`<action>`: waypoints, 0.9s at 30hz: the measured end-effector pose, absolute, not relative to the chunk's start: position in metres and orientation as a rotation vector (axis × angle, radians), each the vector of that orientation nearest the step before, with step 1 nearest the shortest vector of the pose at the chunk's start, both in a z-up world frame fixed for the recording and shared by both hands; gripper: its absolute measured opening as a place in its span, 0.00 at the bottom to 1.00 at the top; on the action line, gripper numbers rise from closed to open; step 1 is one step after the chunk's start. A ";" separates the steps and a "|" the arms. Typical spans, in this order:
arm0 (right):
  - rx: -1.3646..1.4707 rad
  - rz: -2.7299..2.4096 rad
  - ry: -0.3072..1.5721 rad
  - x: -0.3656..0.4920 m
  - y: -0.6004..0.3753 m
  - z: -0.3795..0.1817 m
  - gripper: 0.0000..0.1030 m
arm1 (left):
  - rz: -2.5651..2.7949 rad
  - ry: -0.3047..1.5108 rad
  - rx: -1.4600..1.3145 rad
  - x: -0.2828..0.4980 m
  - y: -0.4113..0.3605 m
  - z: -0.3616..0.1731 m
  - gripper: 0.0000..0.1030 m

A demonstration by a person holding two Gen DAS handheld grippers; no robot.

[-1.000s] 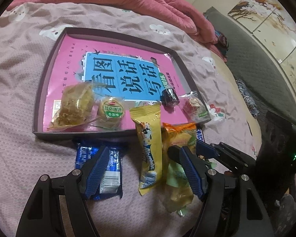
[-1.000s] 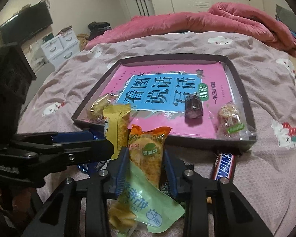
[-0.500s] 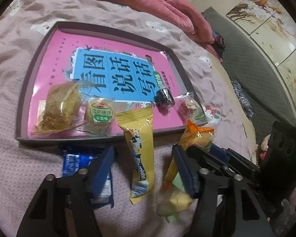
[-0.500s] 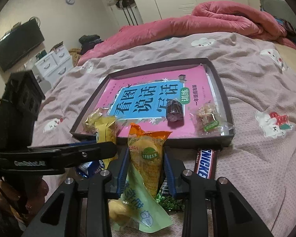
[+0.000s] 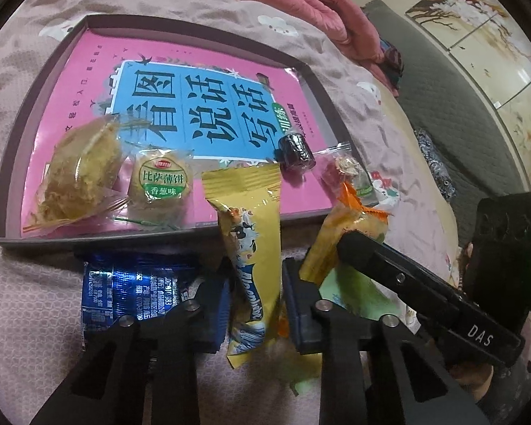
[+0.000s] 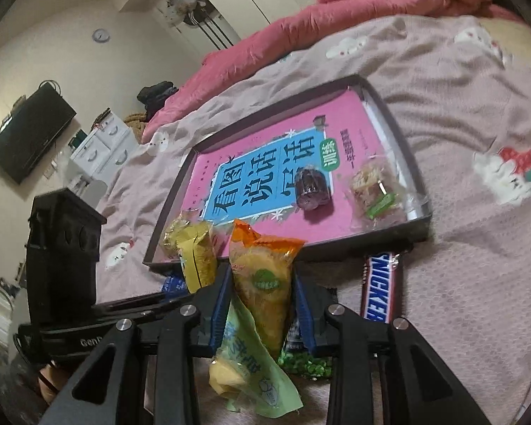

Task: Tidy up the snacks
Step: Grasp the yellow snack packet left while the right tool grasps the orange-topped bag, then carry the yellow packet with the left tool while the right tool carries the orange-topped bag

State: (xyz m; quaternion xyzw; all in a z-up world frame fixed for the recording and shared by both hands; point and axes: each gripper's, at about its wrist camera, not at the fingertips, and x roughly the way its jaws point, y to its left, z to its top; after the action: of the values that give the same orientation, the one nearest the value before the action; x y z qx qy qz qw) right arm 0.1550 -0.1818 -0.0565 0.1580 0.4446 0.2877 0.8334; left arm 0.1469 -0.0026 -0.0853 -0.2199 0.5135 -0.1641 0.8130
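Listing what you have in hand and what waits on the bed.

Left tongs [image 5: 255, 301]: jaws have just been closing, and the blue pads now pinch the yellow milk-candy packet [image 5: 251, 244] across its lower half. It is a light, crinkly foil pillow, slippery and soft; its upper end leans over the near rim of the tray [image 5: 3, 163]. The middle of the body is the sound place to hold it, since the crimped ends would slide out.

Right tongs [image 6: 262, 304]: clenched on the orange-topped cake packet [image 6: 265, 283], with a pale green wrapper [image 6: 255, 364] trailing below the jaws toward you. It is an air-filled bag over soft cake, so it is likely to crush under hard pressure.

In the tray, on the pink book [image 5: 180, 81]:
- shredded-topping cake [image 5: 78, 173], near left, in clear film; crumbly.
- round biscuit pack [image 5: 161, 184], just right of it; brittle.
- small dark roll [image 5: 295, 150], toward the right; it may roll.
- nut-and-fruit pack [image 6: 371, 191], near right corner.

On the bed, outside the tray's near rim:
- blue foil packet [image 5: 134, 290], left of your left tongs; flat and slick, so take it by an edge.
- Snickers bar [image 6: 378, 287], right of your right tongs; firm, so grip it across its width.
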 end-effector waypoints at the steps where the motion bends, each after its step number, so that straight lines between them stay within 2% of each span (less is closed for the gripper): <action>1: 0.334 0.608 0.951 0.157 -0.180 -0.057 0.34 | -0.351 1.095 -0.468 0.146 -0.002 -0.085 0.24; 8: 0.361 0.608 0.965 0.162 -0.177 -0.060 0.34 | -0.358 1.085 -0.458 0.145 -0.003 -0.083 0.20; 12: 0.404 0.612 0.952 0.162 -0.183 -0.059 0.29 | -0.367 1.073 -0.458 0.145 -0.002 -0.080 0.16; 17: 0.382 0.587 0.896 0.158 -0.189 -0.047 0.25 | -0.375 1.051 -0.455 0.144 -0.001 -0.073 0.16; 27: 0.267 0.574 0.796 0.144 -0.185 -0.022 0.24 | -0.368 1.006 -0.455 0.134 0.006 -0.057 0.16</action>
State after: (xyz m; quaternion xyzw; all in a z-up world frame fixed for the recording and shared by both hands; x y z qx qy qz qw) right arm 0.1443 -0.1850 -0.0217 0.1280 0.3810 0.2749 0.8734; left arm 0.1340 0.0061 -0.0569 -0.2149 0.4749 -0.1738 0.8355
